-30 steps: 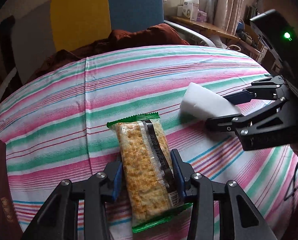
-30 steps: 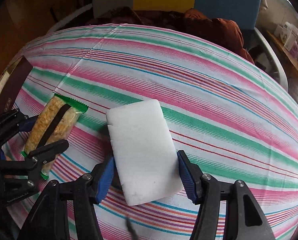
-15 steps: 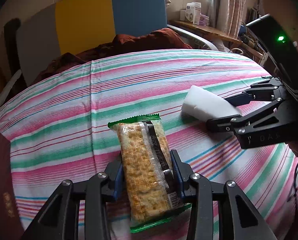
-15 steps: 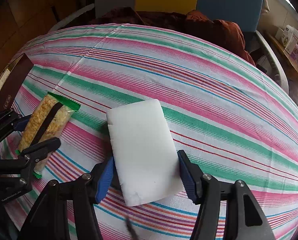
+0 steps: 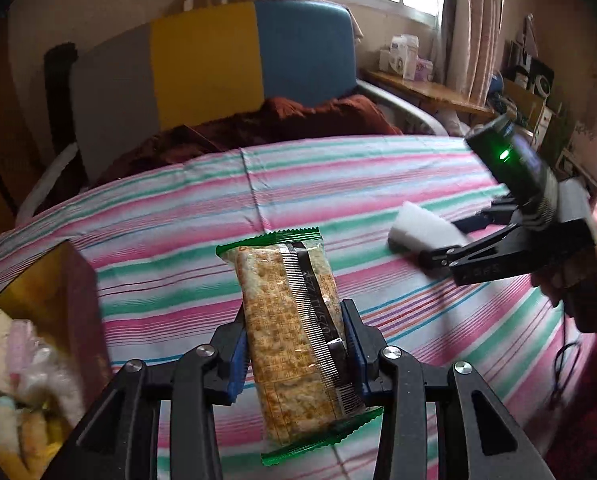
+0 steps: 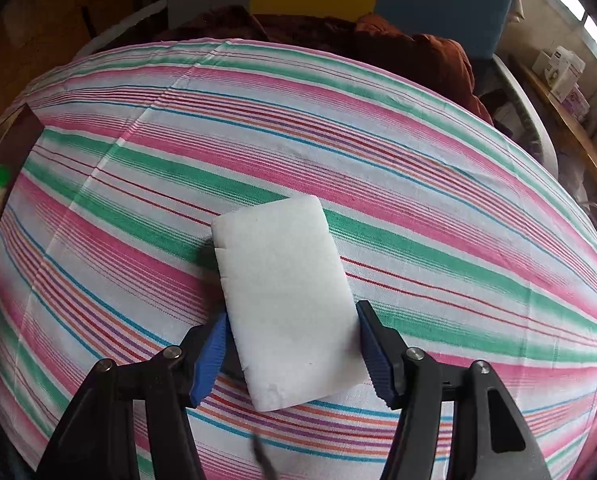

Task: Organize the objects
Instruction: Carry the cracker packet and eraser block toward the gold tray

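Our left gripper (image 5: 294, 356) clamps the cracker pack (image 5: 294, 336) above the striped cloth (image 5: 178, 280), beside a box (image 5: 70, 280) at the left. Our right gripper (image 6: 294, 344) straddles the white sponge (image 6: 286, 296) lying flat on the cloth; we cannot tell whether its pads press it.

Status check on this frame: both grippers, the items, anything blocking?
Left gripper shut on cracker packet, lifted off the striped cloth. Right gripper straddles white sponge; grip unclear. Open box at left; nothing blocking.
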